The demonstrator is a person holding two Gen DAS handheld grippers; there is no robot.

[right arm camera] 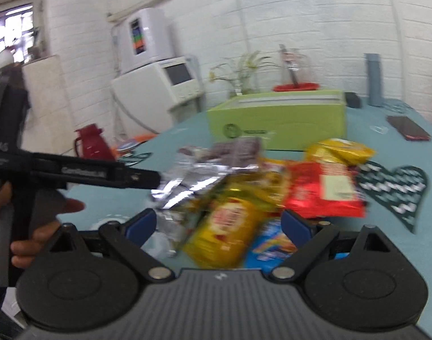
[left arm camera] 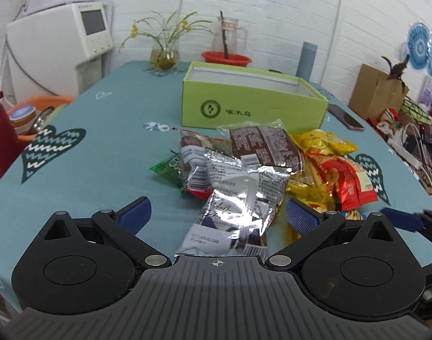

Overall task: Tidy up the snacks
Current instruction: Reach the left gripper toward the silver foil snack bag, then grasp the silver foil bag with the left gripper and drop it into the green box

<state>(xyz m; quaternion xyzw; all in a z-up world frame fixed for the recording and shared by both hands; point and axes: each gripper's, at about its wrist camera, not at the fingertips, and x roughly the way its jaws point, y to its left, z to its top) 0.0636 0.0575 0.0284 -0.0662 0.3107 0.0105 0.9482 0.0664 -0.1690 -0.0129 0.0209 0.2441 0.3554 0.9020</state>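
Silver foil packet (left arm camera: 235, 215) lies flat on the teal counter (left arm camera: 102, 147) between your left gripper (left arm camera: 217, 216) fingers, which are spread wide, touching nothing. Your right gripper (right arm camera: 218, 223) is level over the snack pile, fingers spread around a yellow packet (right arm camera: 227, 229). Green box (left arm camera: 252, 102) sits behind the pile

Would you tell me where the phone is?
The phone lies on the table's far right, just right of the green box, beyond the snacks.
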